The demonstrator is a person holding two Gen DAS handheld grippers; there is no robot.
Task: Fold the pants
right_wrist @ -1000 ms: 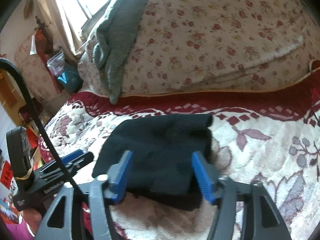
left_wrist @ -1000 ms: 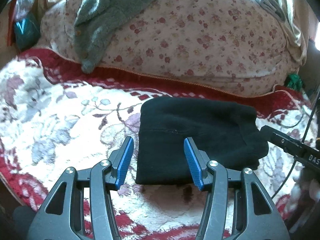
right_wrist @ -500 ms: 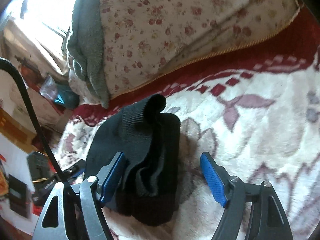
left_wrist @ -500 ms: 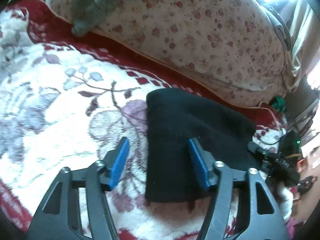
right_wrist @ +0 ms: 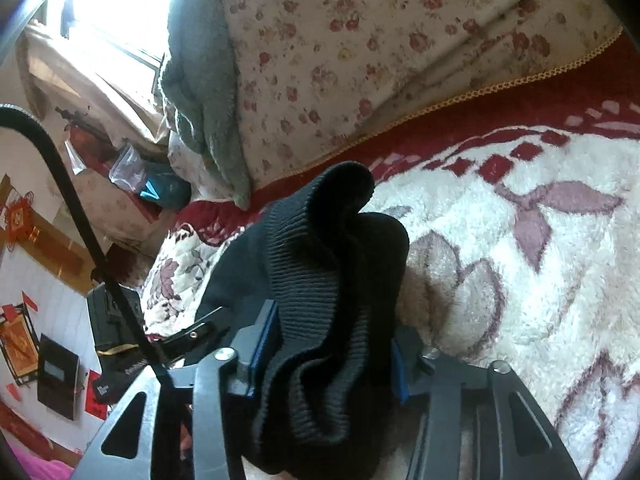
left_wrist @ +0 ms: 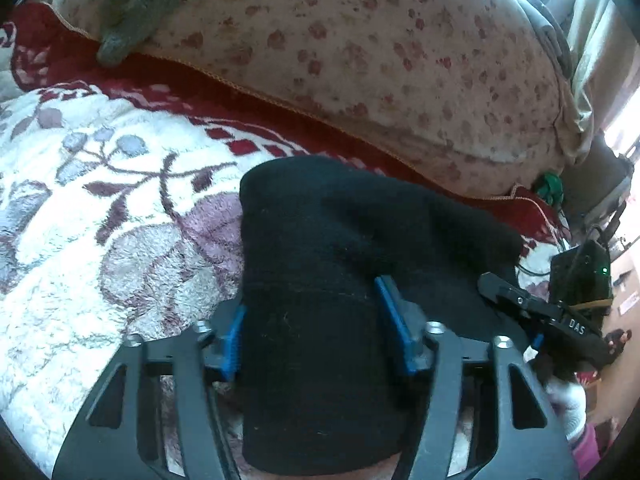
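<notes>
1. Both tongs dropped in closer since the earlier shots, and their jaws have just been closing around the folded black knit pants point(left_wrist: 320, 280), which now fill the lower middle of each frame.
2. Left tongs point(left_wrist: 312, 320) pinch one end of the bundle, blue pads pressed into the fabric.
3. Right tongs point(right_wrist: 328, 352) squeeze the ribbed end, bunched up between the pads.
4. Pants sit on the fluffy white-and-red floral blanket point(left_wrist: 120, 208), floral duvet point(left_wrist: 360, 60) heaped along the top.
</notes>
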